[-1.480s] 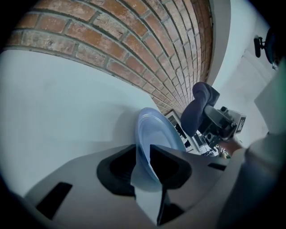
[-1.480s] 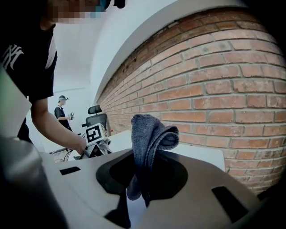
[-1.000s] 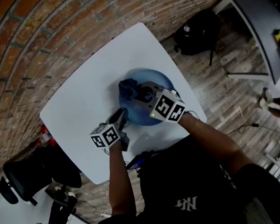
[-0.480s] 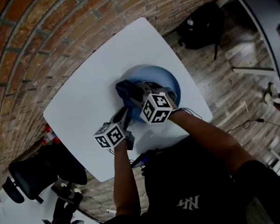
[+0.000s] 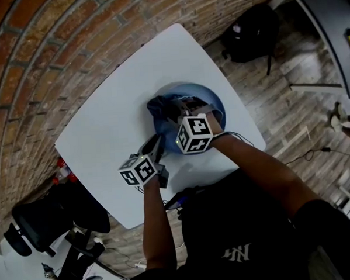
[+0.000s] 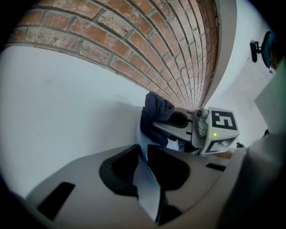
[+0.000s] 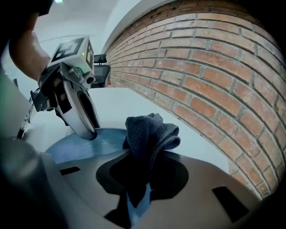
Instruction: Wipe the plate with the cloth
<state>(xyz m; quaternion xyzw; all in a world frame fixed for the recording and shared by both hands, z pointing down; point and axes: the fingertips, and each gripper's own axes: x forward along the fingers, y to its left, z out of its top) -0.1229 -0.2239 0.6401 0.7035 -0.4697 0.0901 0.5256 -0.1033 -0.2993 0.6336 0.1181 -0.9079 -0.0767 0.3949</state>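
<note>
Sitting just right of centre frame in the head view, the blue plate (image 5: pixel 213 104) lies flat on a white table (image 5: pixel 109 116), nearer the table's lower right edge than its upper left one. A bunched dark blue cloth (image 7: pixel 149 132) rests on the plate's upper left part, clamped tight between the jaws of the right gripper (image 7: pixel 144 179). At the plate's lower left rim, the left gripper (image 6: pixel 145 167) pinches the thin edge, its jaws closed on it. The two grippers sit near each other, not touching. Bare white tabletop spreads wide to the upper left, up to the brick wall (image 5: pixel 48 55); only a narrow strip of surface shows on the plate's lower right. Beyond that edge lie a wood floor (image 5: pixel 290 107) and a black backpack (image 5: pixel 248 36).
</note>
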